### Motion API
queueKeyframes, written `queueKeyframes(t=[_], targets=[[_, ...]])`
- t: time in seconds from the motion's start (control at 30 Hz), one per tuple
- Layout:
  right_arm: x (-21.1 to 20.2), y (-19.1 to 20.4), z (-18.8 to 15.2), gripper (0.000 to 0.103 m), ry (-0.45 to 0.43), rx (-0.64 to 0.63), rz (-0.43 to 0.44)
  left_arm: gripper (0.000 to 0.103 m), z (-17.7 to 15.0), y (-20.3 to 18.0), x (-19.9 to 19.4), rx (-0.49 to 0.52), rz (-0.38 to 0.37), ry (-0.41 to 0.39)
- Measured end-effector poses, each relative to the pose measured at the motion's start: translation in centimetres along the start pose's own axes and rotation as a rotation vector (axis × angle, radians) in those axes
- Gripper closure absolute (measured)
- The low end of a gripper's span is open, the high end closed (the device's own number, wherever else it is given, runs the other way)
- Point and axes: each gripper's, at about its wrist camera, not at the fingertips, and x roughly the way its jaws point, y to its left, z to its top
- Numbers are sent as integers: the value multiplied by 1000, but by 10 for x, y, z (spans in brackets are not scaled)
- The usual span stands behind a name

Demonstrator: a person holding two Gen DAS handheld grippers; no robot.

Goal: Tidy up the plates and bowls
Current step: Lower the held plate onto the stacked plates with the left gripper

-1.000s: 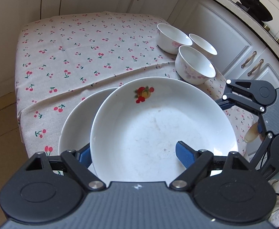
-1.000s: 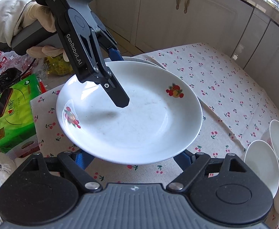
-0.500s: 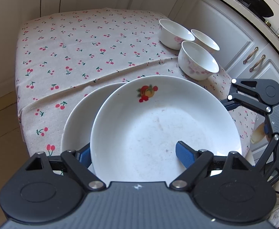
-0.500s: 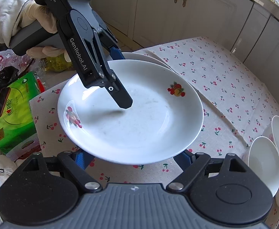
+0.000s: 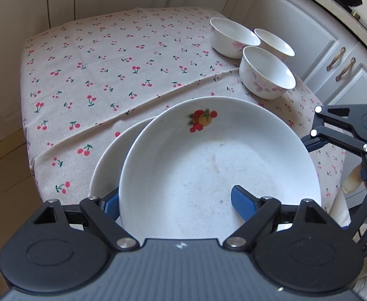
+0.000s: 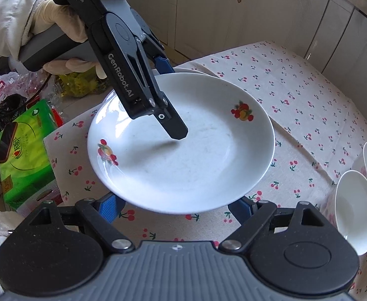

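Plates came first in this tidy-up, by the look of it. The left tongs (image 6: 169, 100) were clamped on the near rim of the fruit-printed plate (image 5: 218, 165) — one finger over the inside of the dish, its blue pad (image 5: 242, 202) lying on the white glaze, the other under the edge. The plate hung tilted and overlapped a second plate (image 5: 108, 163) that lay on the bench (image 5: 95, 75), near its front corner. Whether the two plates touched could not be told. The right tongs (image 6: 175, 207) stood apart and empty, low in front of the held plate, gripping nothing. Three bowls (image 5: 267, 74) sat close together at the far right of the cherry cloth, well apart from the plates. The step in hand was judged to be stacking: the held plate needed centring over the lower one, levelling, then lowering gently before the pads let go — a skewed drop could chip a rim or push the lower plate toward the bench edge.
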Motion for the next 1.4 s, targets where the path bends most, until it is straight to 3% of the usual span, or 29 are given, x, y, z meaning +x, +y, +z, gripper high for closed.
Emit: queueKeyframes(t=[0.7, 1.4], targets=[[-5, 2, -1, 12, -10, 44, -12, 12, 8, -4, 6, 29, 24, 1], [6, 4, 0, 11, -16, -29, -44, 12, -3, 5, -10, -50, 26, -20]])
